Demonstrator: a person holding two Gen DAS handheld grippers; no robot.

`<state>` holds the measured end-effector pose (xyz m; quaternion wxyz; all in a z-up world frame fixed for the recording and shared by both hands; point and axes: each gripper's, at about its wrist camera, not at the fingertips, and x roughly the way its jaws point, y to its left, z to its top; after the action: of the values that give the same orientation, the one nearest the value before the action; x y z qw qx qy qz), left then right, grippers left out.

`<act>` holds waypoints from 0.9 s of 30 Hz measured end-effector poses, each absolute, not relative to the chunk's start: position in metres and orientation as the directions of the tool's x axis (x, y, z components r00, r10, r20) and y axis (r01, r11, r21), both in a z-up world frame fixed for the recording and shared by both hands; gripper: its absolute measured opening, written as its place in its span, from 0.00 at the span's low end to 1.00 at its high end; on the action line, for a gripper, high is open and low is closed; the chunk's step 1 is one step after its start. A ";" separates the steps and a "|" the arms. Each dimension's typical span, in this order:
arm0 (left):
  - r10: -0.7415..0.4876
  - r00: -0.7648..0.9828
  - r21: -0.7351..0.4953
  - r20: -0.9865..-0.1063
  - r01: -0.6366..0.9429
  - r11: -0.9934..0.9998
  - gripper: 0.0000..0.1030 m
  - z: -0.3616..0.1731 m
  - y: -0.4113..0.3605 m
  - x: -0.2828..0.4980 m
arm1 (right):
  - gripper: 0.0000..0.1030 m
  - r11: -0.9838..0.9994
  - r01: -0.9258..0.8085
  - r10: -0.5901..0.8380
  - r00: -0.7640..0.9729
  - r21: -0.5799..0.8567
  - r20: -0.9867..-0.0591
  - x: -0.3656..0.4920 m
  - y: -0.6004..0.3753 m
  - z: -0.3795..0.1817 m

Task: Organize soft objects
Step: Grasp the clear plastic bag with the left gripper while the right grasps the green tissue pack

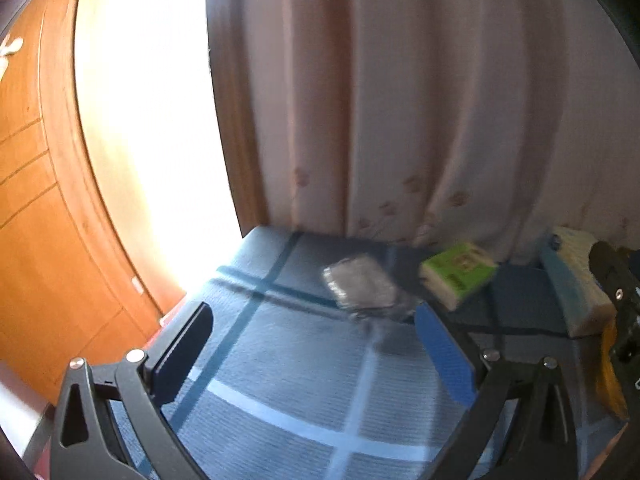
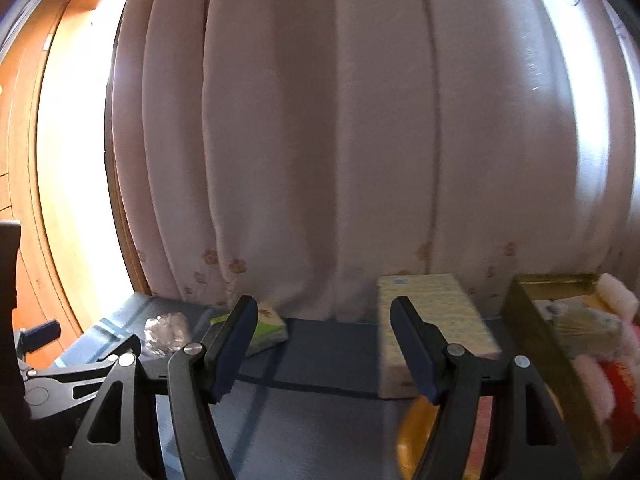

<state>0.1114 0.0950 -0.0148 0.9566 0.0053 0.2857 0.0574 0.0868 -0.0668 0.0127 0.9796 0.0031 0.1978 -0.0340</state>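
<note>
Both the left gripper (image 1: 312, 344) and right gripper (image 2: 324, 344) are hanging spread and empty, facing a light, squashy green tissue pack (image 1: 458, 272) at one o'clock, probably best pinched across its sides.

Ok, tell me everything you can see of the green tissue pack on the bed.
The green tissue pack is a small soft rectangular packet, bright green on top with a blurred printed label and pale, whitish sides. It lies flat on the blue plaid cover near the foot of the pink curtain, between a crinkly clear wrapper and a larger pale yellow pack. Nothing grips it; whether it touches the curtain I cannot tell.
</note>
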 end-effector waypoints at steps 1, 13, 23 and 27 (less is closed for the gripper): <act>0.120 0.819 0.035 -0.562 -0.121 0.992 0.99 -0.016 0.101 0.116 | 0.69 0.998 0.062 -0.058 0.915 -0.002 -0.400 0.093 -0.063 0.012; 0.083 0.723 -0.028 -0.686 -0.140 0.990 0.94 -0.035 0.108 0.181 | 0.69 0.993 0.052 0.007 0.872 0.107 -0.490 0.125 -0.068 -0.001; 0.030 0.613 -0.054 -0.789 -0.118 0.992 0.63 -0.055 0.093 0.227 | 0.69 0.988 0.044 0.040 0.846 0.145 -0.531 0.134 -0.070 -0.006; 0.028 0.620 -0.056 -0.784 -0.116 0.992 0.43 -0.050 0.095 0.225 | 0.69 0.985 0.039 0.066 0.819 0.170 -0.571 0.145 -0.070 -0.011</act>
<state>0.2250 0.0953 -0.0495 0.8985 -0.0503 0.4342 0.0400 0.1453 -0.0701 -0.0114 0.9496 0.0871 0.3010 0.0069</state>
